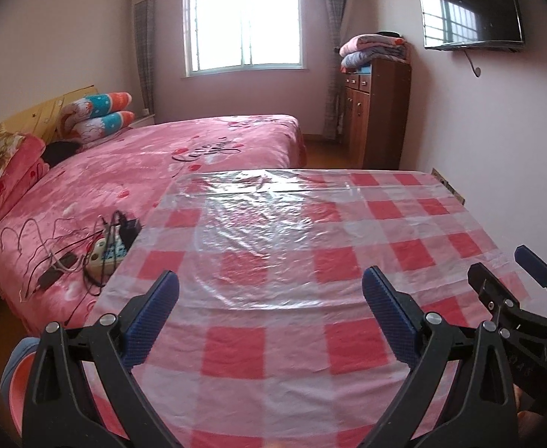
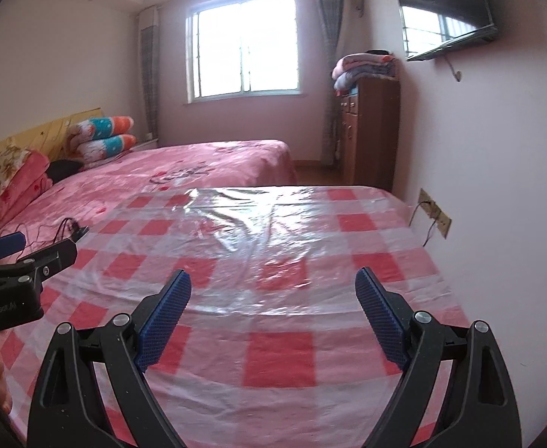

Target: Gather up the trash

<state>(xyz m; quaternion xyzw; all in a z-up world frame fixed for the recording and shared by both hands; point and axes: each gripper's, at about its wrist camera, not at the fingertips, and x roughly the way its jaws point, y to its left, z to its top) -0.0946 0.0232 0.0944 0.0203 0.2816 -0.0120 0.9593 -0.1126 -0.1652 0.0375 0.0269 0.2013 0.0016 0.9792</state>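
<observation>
My left gripper [image 1: 269, 287] is open and empty, held above the near part of a table [image 1: 296, 261] covered with a red-and-white checked cloth under clear plastic. My right gripper [image 2: 273, 287] is open and empty above the same table [image 2: 273, 261]. The right gripper also shows at the right edge of the left wrist view [image 1: 505, 272], and the left gripper shows at the left edge of the right wrist view [image 2: 30, 250]. No trash shows in either view.
A pink bed [image 1: 184, 156] stands left of the table, with a power strip and cables [image 1: 101, 250] on it beside the table edge. A wooden cabinet [image 1: 376, 112] with folded blankets stands by the right wall. A TV [image 1: 471, 11] hangs above.
</observation>
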